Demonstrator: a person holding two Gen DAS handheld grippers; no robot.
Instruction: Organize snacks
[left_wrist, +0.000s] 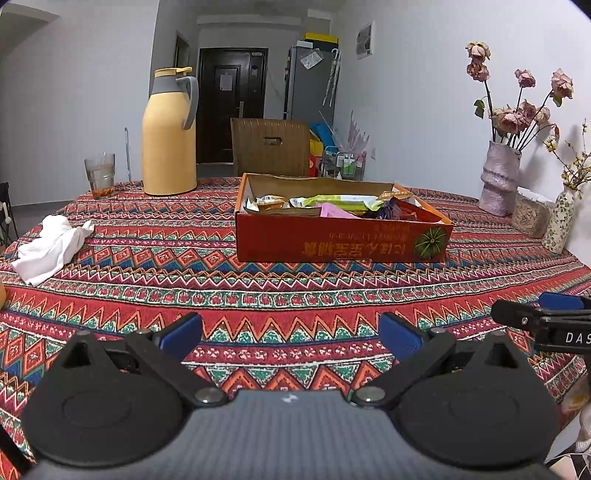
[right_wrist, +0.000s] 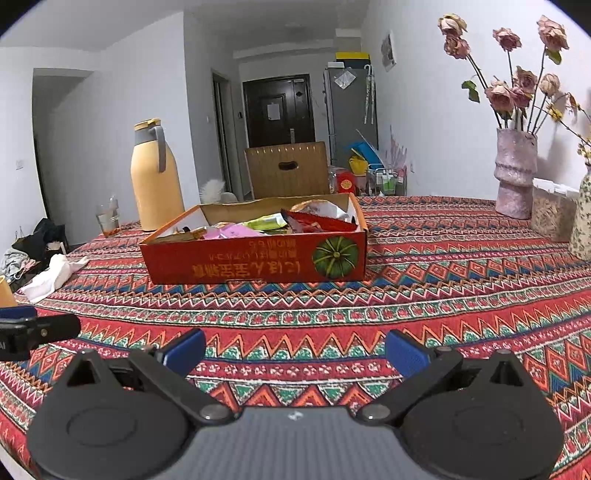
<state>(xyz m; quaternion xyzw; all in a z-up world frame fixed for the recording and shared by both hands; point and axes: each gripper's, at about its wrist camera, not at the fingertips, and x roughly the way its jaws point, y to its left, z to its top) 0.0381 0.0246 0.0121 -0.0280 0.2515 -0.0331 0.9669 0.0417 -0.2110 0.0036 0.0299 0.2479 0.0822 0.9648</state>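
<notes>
A shallow red cardboard box (left_wrist: 343, 242) with a green pumpkin picture sits mid-table and holds several snack packets (left_wrist: 332, 205). It also shows in the right wrist view (right_wrist: 255, 258), with its snack packets (right_wrist: 266, 225) inside. My left gripper (left_wrist: 290, 336) is open and empty, low over the patterned tablecloth, well in front of the box. My right gripper (right_wrist: 295, 350) is open and empty too, in front of the box. The right gripper's finger shows at the right edge of the left wrist view (left_wrist: 535, 317); the left gripper's finger shows at the left edge of the right wrist view (right_wrist: 37, 328).
A yellow thermos jug (left_wrist: 169, 136) and a glass (left_wrist: 99, 175) stand at the far left. A crumpled white cloth (left_wrist: 51, 247) lies left. A pink vase of dried roses (left_wrist: 498, 181), a food container (left_wrist: 532, 218) and a floral vase (left_wrist: 559, 225) stand at the right. A wooden chair (left_wrist: 271, 146) is behind the table.
</notes>
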